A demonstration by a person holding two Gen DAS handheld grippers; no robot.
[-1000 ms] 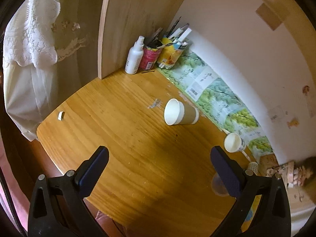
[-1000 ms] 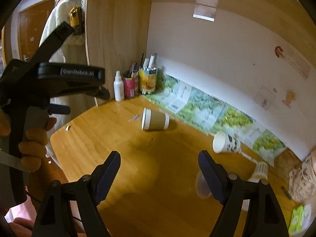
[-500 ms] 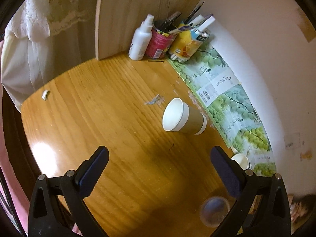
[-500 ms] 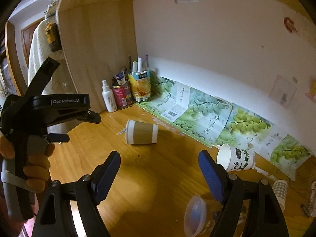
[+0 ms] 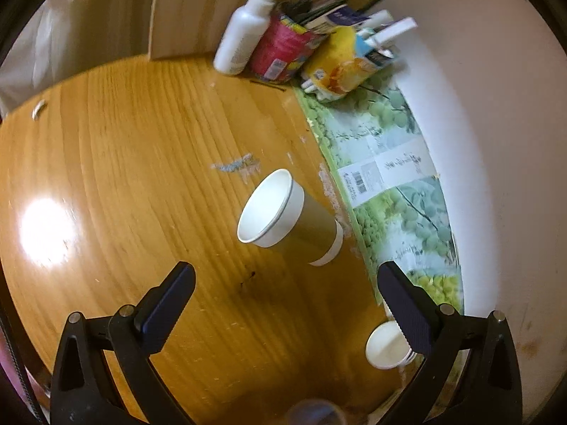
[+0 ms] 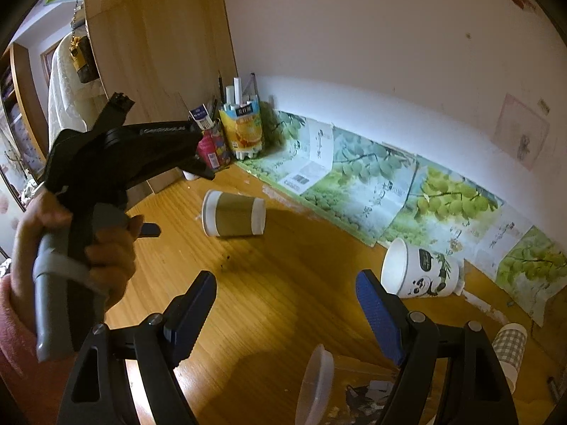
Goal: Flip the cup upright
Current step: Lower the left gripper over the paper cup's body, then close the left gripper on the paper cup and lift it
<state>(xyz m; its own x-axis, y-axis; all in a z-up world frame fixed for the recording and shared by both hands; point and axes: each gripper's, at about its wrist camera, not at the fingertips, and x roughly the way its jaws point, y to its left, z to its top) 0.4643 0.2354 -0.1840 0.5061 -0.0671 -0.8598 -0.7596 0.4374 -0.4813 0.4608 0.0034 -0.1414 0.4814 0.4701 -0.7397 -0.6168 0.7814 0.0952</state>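
Step in hand: approach, pre-grasp. Nothing held yet.

Brown-sleeved cup [image 5: 288, 217] lies on its side on the wooden desk [image 5: 141, 177], mouth facing near-left in left wrist view, base pointing at the green leaf-print paper [image 5: 393, 184] along the wall. In right wrist view the same cup [image 6: 234, 217] sits far-left of centre, mouth to the left.

Left gripper [image 5: 287, 283] hangs above and just near of the cup, jaws wide apart, empty. Cup is ahead of the gap, not yet between the pads (looks lined up, roughly). Right gripper [image 6: 285, 294] is well apart from the cup, jaws also wide apart, empty, prob just standing by.

Next move, my read: bring left gripper fwd/down so pads straddle the sleeve at mid-body, close gently (paper wall, will crush if squeezed hard), lift a bit, rotate wrist so the mouth goes up, set base flat.

Watch: round body may roll away on first pad contact. A second, panda-print cup [image 6: 421, 274] lies on its side far-right, also a small checked cup [image 6: 510, 345]. Don't confuse targets; left is aimed at the brown one.
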